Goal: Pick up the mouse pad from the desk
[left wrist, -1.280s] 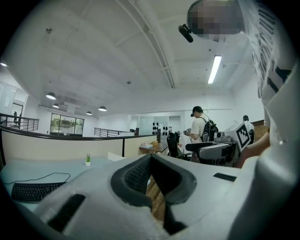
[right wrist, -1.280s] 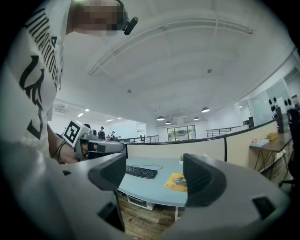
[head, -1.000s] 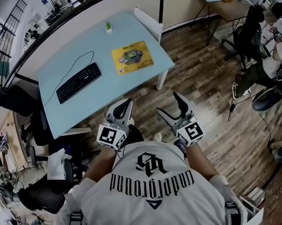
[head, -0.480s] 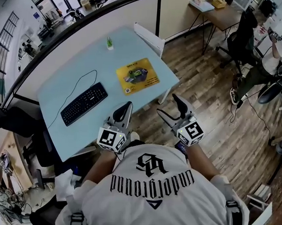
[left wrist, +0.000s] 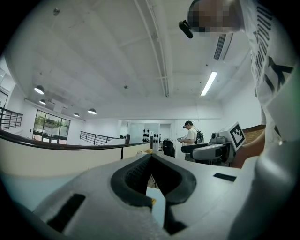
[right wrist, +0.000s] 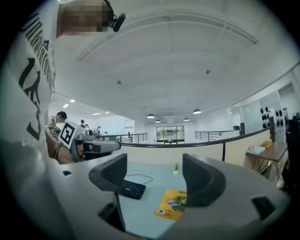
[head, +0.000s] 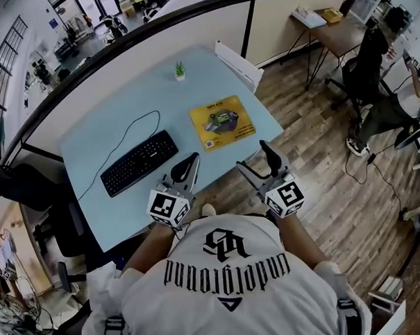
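Mouse pad (head: 222, 122) lies flat on the table (head: 107, 138), nearer than a second ago, so the approach goes on. Left hand-held gripper (head: 191, 161) is pressed together and empty; right hand-held gripper (head: 256, 157) is spread, also empty.

White short-sleeved T-shirt (head: 226, 268) on the person: black gothic lettering "underground", seen upside down in the head view, with a monogram emblem above it and a small triangle mark below it in that view; fragments of the print at the edges of both gripper views, not legible there. Yellow rectangular mouse pad (head: 222, 121) on the pale blue surface (head: 199, 86): printed picture, a line of text and a small square code, all too small to read. Left tongs (head: 189, 162) and right tongs (head: 252, 155): black-and-white square marker on each cube, no letters. Black keyboard (head: 139, 163): key legends illegible.
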Demonstrator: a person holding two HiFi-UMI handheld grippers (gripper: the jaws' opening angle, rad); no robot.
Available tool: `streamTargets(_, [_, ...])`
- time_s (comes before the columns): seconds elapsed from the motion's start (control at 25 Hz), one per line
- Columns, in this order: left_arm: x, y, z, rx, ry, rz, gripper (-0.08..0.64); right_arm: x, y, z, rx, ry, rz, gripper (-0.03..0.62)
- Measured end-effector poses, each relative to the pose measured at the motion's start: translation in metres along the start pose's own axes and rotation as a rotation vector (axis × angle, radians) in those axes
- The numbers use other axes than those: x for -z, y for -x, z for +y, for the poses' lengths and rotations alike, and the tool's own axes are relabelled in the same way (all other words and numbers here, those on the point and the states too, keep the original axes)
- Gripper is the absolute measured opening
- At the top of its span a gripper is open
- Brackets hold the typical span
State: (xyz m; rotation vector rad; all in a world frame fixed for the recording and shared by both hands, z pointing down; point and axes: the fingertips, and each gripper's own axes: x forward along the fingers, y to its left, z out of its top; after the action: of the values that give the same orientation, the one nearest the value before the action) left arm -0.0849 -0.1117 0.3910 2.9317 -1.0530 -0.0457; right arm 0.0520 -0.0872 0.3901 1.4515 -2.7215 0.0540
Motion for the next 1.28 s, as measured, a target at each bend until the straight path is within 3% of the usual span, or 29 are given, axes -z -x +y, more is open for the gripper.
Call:
streamTargets(0.24, [0.007,0.015,0.026,-0.024,0.029,-0.006,0.008,0.001,-0.027,0.016,-0.024,0.015,0.026,0.356])
streamTargets(0.56, [0.019,0.006,0.05,-0.062,0.038,0.023,0.008,0.014,-0.053,-0.001,-0.031,-0.019,0.041,0.356])
streamTargets(1.0, [0.032,-0.043,0.086,-0.131,0.022,0.063,0.008,0.026,-0.105,-0.062,-0.083,-0.034,0.067,0.356])
streamTargets(1.28, [0.061,-0.078,0.111,-0.164,0.051,0.118,0.008,0.068,-0.136,-0.112,-0.069,-0.097,0.139,0.356])
